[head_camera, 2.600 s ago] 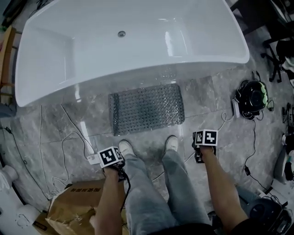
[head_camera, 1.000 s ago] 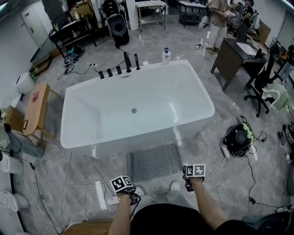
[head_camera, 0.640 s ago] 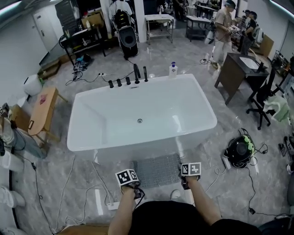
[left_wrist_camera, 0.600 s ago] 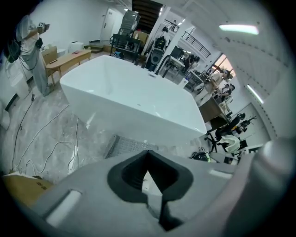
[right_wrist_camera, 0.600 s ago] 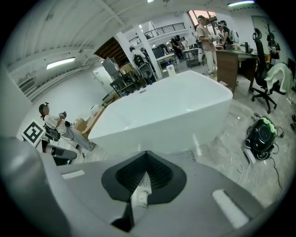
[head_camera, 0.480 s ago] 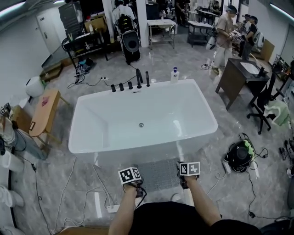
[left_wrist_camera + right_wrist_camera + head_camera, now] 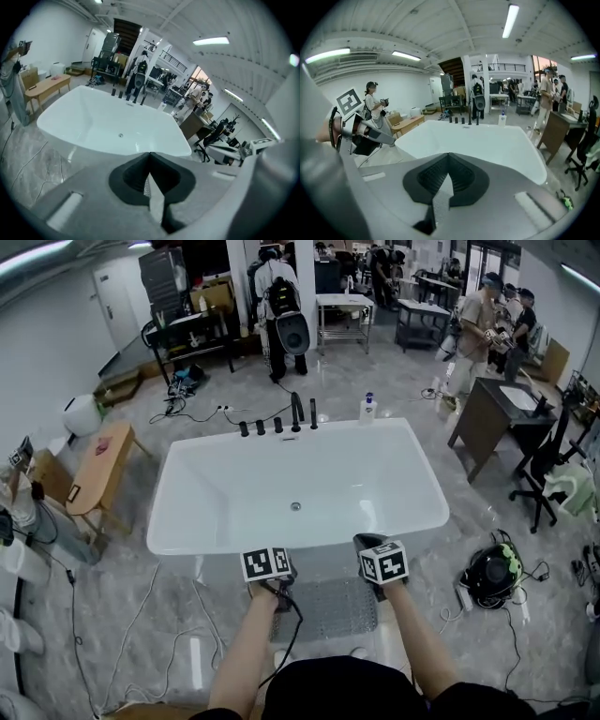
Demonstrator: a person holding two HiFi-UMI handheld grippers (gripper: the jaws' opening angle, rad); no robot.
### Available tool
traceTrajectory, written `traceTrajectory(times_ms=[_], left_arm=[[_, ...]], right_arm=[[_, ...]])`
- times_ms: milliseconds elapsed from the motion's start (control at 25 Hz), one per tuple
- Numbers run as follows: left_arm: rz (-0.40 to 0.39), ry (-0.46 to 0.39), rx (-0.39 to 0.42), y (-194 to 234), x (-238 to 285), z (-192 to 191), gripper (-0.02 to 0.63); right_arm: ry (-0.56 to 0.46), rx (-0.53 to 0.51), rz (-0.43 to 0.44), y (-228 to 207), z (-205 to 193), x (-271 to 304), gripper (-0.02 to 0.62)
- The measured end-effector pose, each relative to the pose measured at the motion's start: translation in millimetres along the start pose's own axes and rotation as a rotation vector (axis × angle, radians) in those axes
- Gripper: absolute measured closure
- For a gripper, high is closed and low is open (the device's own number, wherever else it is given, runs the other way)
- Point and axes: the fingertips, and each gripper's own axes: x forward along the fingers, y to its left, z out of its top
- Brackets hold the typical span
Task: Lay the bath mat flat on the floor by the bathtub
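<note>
Both sets of jaws shut & empty, L gripper [image 7: 150,160] & R gripper [image 7: 449,160] held near bathtub [image 7: 211,507]; bath mat [image 7: 333,610] lies flat on floor [image 7: 141,601] beside bathtub, so task looks done.

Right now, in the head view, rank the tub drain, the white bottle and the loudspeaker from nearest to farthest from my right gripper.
1. Drain: in the bathtub floor, just ahead and left of the right gripper.
2. White bottle: on the tub's far rim, right of the taps.
3. Loudspeaker: beyond the tub, at the back of the room.
</note>
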Motion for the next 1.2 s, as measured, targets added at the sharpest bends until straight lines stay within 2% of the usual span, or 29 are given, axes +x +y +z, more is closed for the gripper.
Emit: traceTrajectory(times_ms=[160, 280, 480, 760, 840, 1000, 1200], left_arm=[[-0.008, -0.067, 0.079, -13.9, -17.0, 50.5, 0.601], [-0.061, -0.122, 0.111, -34.1, -34.1, 82.0, 0.601], [-0.115, -0.229, 0.193, -75.3, -74.5, 135.1, 0.601], [-0.215, -0.473, 0.272, -142.4, -153.4, 210.3, 0.601], [-0.218, -0.540, 0.287, -153.0, -174.9, 218.3, 0.601], [-0.146, -0.661, 0.348, -156.6, -200.1, 215.4, 0.601], [-0.204, -0.823, 0.342, -153.4, -217.1, 194.4, 0.601]], right_arm=[[-0.095, -0.040, 0.017, 4.8, 58.2, -9.5, 0.589], [-0.146, -0.085, 0.046, 16.1, 96.1, -17.9, 0.588], [-0.293, -0.161, 0.076, 37.8, 175.4, -48.1, 0.588], [-0.490, -0.246, 0.054, 57.1, 270.4, -103.6, 0.588], [-0.529, -0.252, 0.038, 62.9, 282.4, -119.6, 0.588], [-0.637, -0.244, 0.069, 75.6, 287.4, -148.1, 0.588], [-0.674, -0.233, 0.037, 75.1, 265.0, -160.3, 0.588]])
